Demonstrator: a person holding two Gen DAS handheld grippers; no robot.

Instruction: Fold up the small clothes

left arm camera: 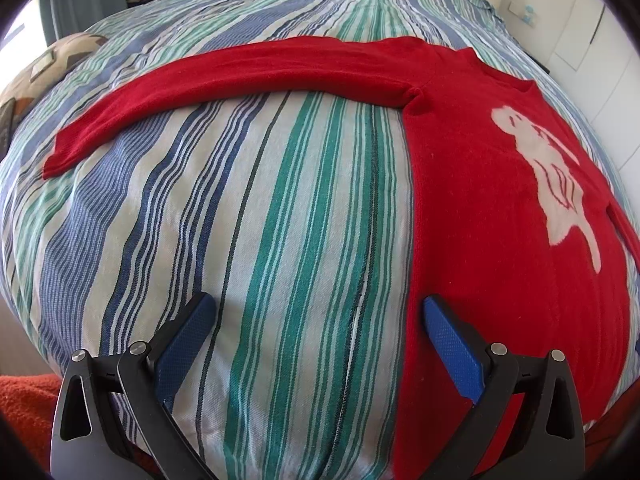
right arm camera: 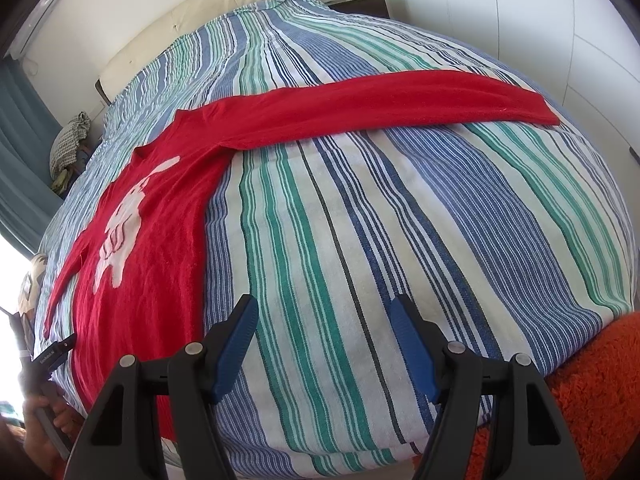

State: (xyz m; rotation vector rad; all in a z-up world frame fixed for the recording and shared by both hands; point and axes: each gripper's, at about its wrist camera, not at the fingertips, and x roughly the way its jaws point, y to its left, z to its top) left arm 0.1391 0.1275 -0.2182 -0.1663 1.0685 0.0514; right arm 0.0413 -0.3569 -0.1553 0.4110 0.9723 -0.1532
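Plainly, the bed [left arm camera: 280,220] serves as the folding surface: its striped cover gives a broad, flat base, and the red sweater [left arm camera: 500,240] lies face up on it with the pale figure showing, smoothed out, which I take as the starting layout with no fold made yet. In the left view the body fills the 3 o'clock side, and one sleeve [left arm camera: 224,84] runs straight out toward 9 o'clock; in the right view the other sleeve [right arm camera: 400,100] reaches toward 2 o'clock. Both being stretched out suits folding them inward first.

The left gripper [left arm camera: 318,320] hangs low at 6 o'clock, fingers spread wide and holding nothing, one pad over the sweater's side edge. The right gripper [right arm camera: 324,328] is likewise wide apart and empty, over bare cover just beside the hem.
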